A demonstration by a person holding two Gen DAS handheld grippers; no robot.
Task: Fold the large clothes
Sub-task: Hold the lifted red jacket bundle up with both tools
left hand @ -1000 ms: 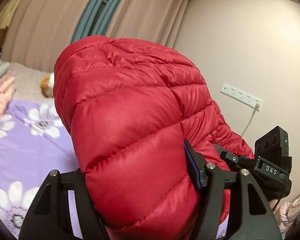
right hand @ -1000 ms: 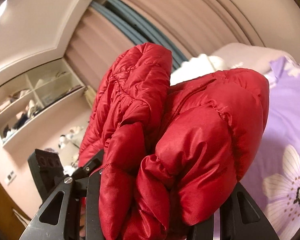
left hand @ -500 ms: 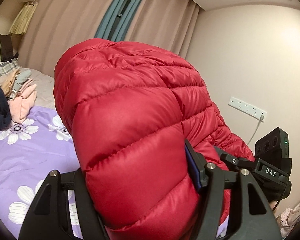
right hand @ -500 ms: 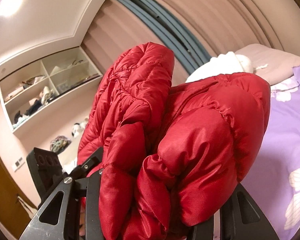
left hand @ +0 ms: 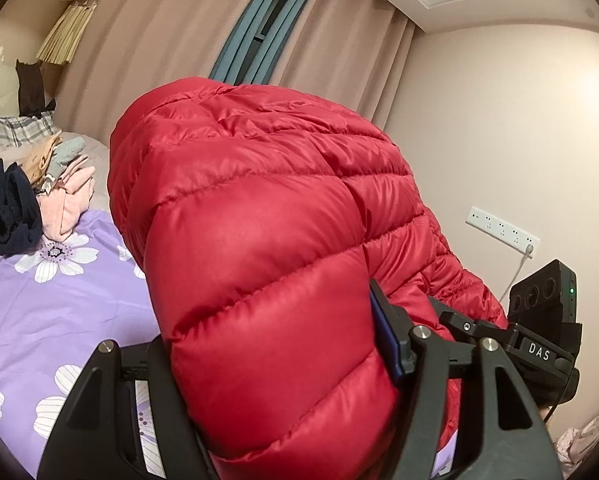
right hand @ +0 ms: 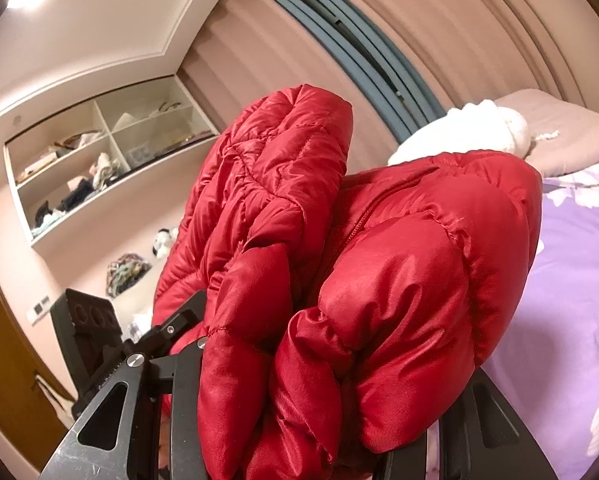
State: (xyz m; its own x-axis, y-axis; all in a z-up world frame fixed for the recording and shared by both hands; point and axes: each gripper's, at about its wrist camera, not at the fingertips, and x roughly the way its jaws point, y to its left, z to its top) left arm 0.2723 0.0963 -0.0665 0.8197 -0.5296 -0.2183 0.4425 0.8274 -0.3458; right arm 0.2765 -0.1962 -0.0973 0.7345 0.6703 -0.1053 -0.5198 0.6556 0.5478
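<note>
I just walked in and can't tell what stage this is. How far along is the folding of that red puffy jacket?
Done: the red down jacket is picked up and bunched, clear of the purple floral bedspread. In hand: the left gripper and right gripper each clamp a thick wad of it. Left: no neat fold shows yet; it probably needs laying flat on the bed and folding. Other clothes sit piled nearby.

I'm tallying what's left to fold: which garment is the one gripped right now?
The red puffer jacket, clamped in both the left gripper and the right gripper. The navy garment and pink garment lie untouched on the bed.
</note>
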